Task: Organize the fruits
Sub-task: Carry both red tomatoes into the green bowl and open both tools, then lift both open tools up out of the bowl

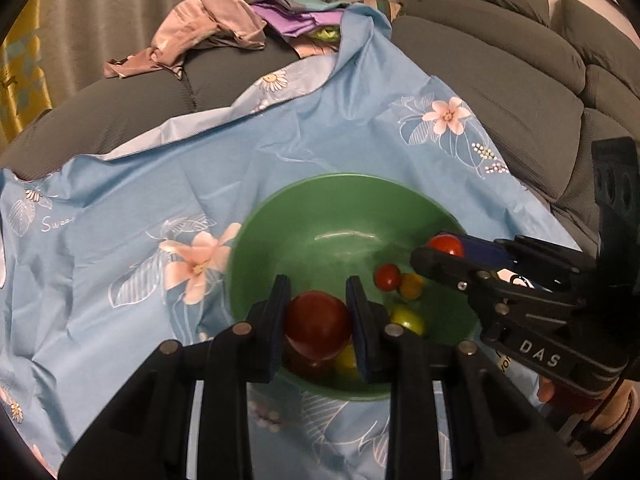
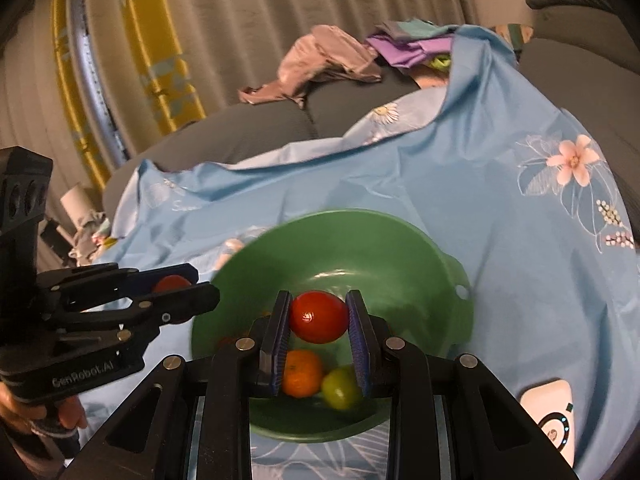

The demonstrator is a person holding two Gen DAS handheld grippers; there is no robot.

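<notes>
As each gripper, left (image 1: 318, 326) and right (image 2: 319, 322), clamps a red tomato at lower centre above the green bowl (image 1: 280, 216), these smooth, soft fruits need gentle side pressure.

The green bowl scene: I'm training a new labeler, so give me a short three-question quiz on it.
1. True or false: the left gripper is shut on a red tomato.
2. What does the right gripper hold? A) an orange fruit B) a red tomato C) nothing
3. What does the green bowl stand on?

Key
1. True: its pads press the tomato's two sides above the bowl.
2. B: a red tomato is clamped between its pads; the orange fruit and a yellow-green fruit lie in the bowl below.
3. A light blue floral cloth spread over a grey sofa.
</notes>
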